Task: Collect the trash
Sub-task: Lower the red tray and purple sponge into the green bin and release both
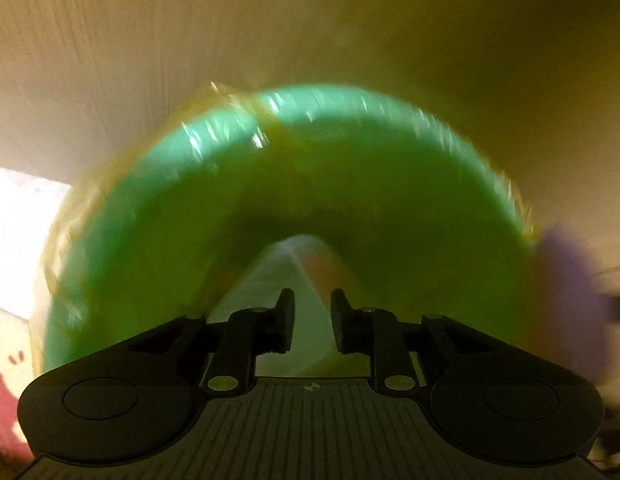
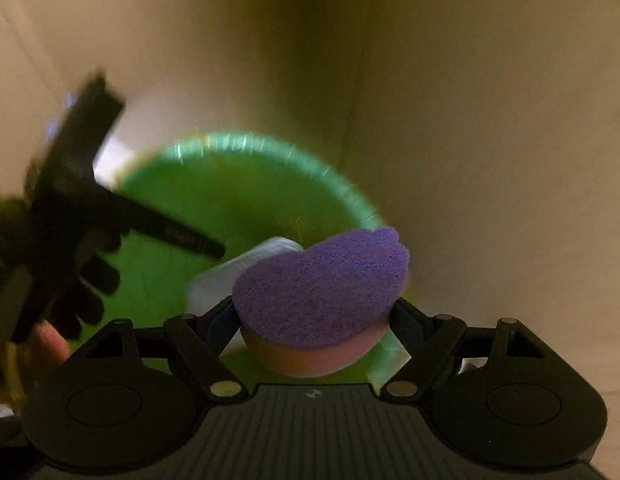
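The right gripper (image 2: 314, 312) pinched a purple sponge (image 2: 322, 284) over the green bin (image 2: 237, 184); the left gripper (image 1: 312, 320) stood slightly parted above a pale wrapper (image 1: 301, 264) inside; sponge not yet dropped.

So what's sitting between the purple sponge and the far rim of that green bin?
In the right wrist view, a white crumpled piece lies inside the green bin, just behind the purple sponge held in the right gripper.

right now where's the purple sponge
In the right wrist view the purple sponge sits low at centre, clamped between the right gripper fingers, just over the near rim of the green bin.
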A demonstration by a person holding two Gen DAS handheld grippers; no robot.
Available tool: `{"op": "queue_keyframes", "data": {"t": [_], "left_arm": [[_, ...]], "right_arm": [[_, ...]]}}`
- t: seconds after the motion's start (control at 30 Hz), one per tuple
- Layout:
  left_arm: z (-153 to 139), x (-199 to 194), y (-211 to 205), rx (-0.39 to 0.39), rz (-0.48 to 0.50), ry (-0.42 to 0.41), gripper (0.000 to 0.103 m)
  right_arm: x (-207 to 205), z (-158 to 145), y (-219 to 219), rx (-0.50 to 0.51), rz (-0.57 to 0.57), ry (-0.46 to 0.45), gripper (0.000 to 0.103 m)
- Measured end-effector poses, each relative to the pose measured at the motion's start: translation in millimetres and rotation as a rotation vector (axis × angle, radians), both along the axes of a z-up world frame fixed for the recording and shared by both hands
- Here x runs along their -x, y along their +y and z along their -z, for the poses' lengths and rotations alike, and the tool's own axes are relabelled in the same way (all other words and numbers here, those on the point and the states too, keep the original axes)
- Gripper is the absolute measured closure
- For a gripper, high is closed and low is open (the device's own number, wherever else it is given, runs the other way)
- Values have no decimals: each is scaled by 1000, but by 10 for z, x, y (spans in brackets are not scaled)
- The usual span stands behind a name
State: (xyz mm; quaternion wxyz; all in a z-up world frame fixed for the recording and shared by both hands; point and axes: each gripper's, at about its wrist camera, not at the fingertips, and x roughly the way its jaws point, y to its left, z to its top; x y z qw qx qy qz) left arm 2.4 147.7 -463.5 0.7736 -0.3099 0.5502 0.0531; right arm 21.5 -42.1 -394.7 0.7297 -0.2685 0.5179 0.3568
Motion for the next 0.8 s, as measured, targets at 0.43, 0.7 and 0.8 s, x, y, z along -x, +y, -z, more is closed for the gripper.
{"op": "queue_keyframes", "data": {"t": [0.43, 0.7, 0.8], "left_arm": [[-739, 1208, 902, -13, -362, -171, 81], [-613, 1364, 709, 59, -382, -145, 81], [-647, 1369, 627, 33, -380, -148, 81]], "right_arm": [[416, 1004, 809, -66, -153, 109, 22], [59, 2225, 986, 343, 62, 411, 22], [-174, 2539, 817, 399, 219, 606, 47]]}}
